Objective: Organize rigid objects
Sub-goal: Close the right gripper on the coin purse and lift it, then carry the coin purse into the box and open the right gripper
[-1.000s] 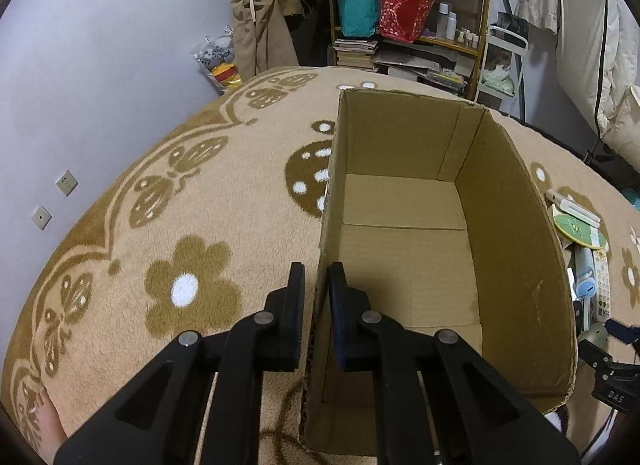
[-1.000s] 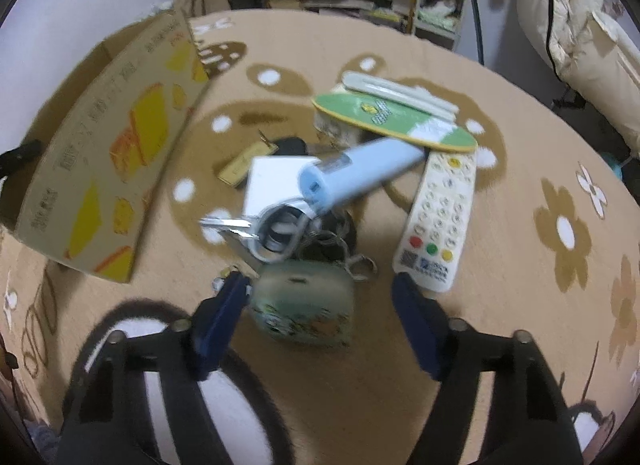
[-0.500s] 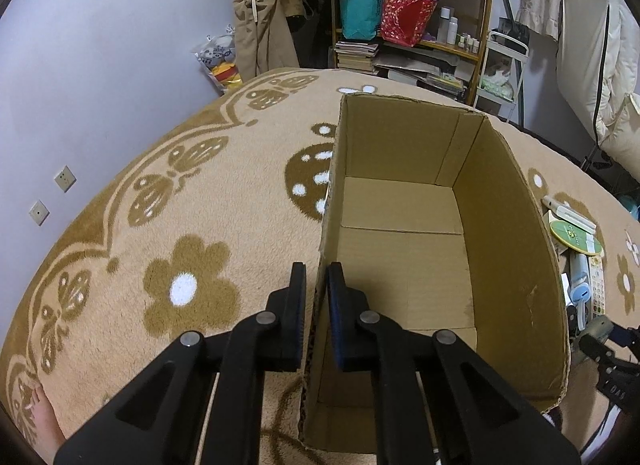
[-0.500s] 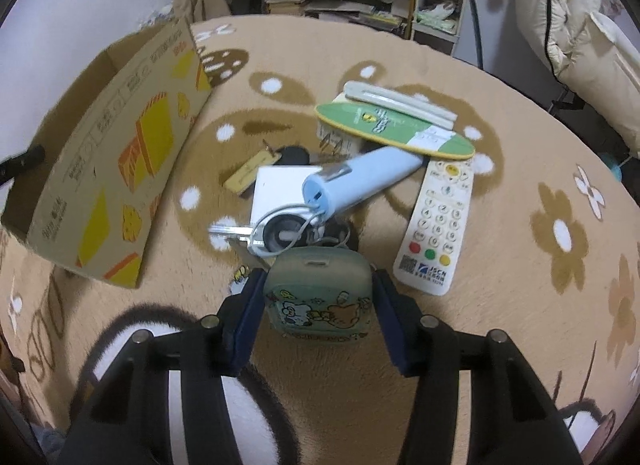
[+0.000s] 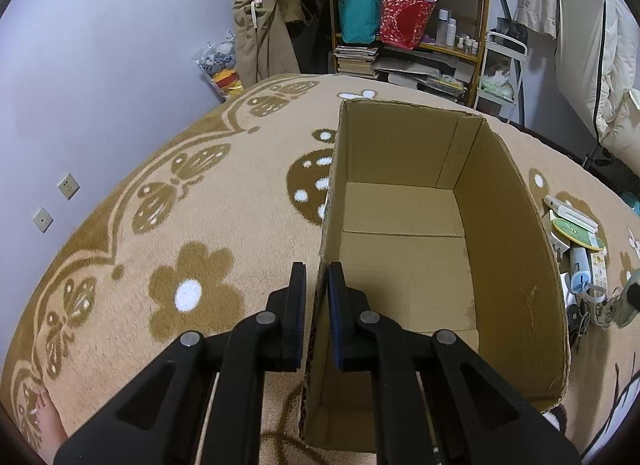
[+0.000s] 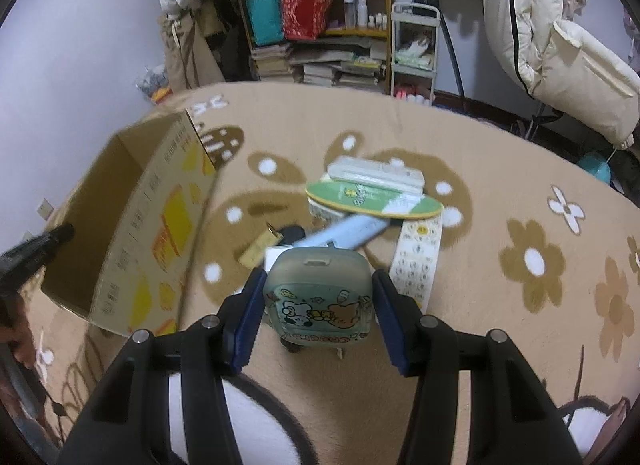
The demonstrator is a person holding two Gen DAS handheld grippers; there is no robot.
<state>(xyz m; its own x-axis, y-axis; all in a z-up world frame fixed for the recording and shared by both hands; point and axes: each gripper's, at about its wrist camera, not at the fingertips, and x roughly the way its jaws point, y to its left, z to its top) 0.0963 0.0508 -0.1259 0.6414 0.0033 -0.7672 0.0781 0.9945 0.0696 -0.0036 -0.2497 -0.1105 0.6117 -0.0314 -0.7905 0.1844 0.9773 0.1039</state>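
An open cardboard box (image 5: 512, 249) stands on the flower carpet, its inside bare. My left gripper (image 5: 316, 270) is shut on the box's near left wall, one finger on each side. In the right wrist view the box (image 6: 160, 225) lies to the left. My right gripper (image 6: 319, 274) is shut on a pale green case with cartoon animals (image 6: 320, 313), held above the carpet with something dangling under it. Beyond it lies a pile: a blue tube (image 6: 352, 231), a white remote (image 6: 416, 261), a green oval board (image 6: 372, 199), a long white box (image 6: 376, 173) and a gold tag (image 6: 260, 247).
A wooden shelf (image 5: 412, 25) with bags, bottles and stacked books stands at the far wall, and a white cart (image 6: 414, 49) is beside it. Pale jackets (image 6: 532, 25) hang at the right. A bare foot (image 5: 48, 429) shows at the lower left.
My right gripper closed on the green case and lifted it off the carpet, away from the pile. The left gripper kept its hold on the box wall.
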